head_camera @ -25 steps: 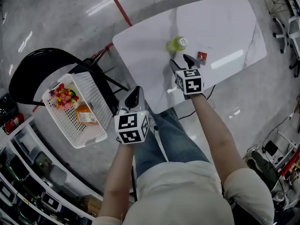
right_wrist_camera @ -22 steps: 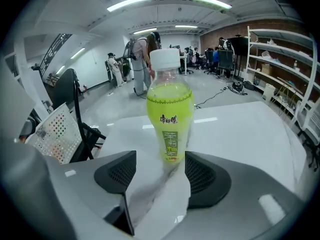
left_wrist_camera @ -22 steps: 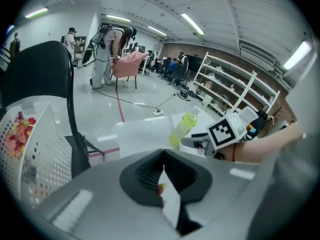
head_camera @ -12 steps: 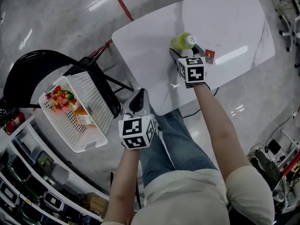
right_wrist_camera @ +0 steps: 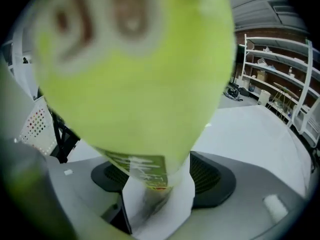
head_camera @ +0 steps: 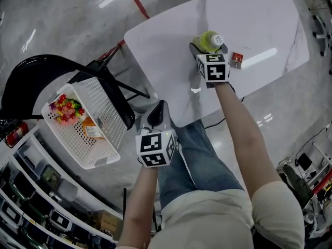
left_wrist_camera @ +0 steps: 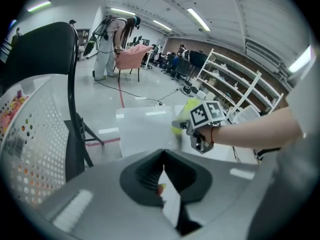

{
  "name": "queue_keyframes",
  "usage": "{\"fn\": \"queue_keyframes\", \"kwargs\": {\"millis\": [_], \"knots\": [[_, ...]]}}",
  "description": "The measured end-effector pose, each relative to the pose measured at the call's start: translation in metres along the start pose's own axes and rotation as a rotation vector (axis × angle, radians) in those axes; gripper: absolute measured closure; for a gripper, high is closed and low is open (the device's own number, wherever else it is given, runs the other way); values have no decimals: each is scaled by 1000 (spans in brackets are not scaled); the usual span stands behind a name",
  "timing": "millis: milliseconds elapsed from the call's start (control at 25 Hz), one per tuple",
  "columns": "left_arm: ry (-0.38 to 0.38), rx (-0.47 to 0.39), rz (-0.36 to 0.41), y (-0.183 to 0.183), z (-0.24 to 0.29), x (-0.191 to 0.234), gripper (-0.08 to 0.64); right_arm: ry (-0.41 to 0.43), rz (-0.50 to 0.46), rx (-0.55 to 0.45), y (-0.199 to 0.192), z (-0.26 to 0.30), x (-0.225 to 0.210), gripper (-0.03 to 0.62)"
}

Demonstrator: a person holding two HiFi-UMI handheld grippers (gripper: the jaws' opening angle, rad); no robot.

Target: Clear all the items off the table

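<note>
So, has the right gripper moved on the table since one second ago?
Yes. The right gripper went forward across the table to the green bottle, which now stands between its closing jaws.

We wear a cream short-sleeved shirt (head_camera: 207,217), loose and softly creased across the shoulders, and blue denim jeans (head_camera: 194,154) with paler, faded thighs. 1 thin red band (left_wrist_camera: 218,129) circles our right wrist.
</note>
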State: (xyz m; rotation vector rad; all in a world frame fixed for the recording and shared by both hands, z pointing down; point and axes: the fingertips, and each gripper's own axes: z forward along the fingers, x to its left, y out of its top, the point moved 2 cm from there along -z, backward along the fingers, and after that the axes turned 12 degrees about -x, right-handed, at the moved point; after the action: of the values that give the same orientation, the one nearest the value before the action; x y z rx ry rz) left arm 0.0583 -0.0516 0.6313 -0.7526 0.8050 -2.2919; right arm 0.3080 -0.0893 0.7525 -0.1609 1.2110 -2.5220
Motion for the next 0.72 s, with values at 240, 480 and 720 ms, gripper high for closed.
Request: {"fn": "queue_keyframes", "kwargs": {"millis": [240, 480, 720], "knots": [[4, 0, -9, 0, -2, 3, 552, -16, -16, -9, 2, 1, 1, 285], [12, 0, -3, 2, -4, 6, 552, -16, -35, 5, 3, 1, 1, 297], [9, -6, 7, 9, -10, 6, 552, -31, -37, 13, 4, -16, 4, 301]]}}
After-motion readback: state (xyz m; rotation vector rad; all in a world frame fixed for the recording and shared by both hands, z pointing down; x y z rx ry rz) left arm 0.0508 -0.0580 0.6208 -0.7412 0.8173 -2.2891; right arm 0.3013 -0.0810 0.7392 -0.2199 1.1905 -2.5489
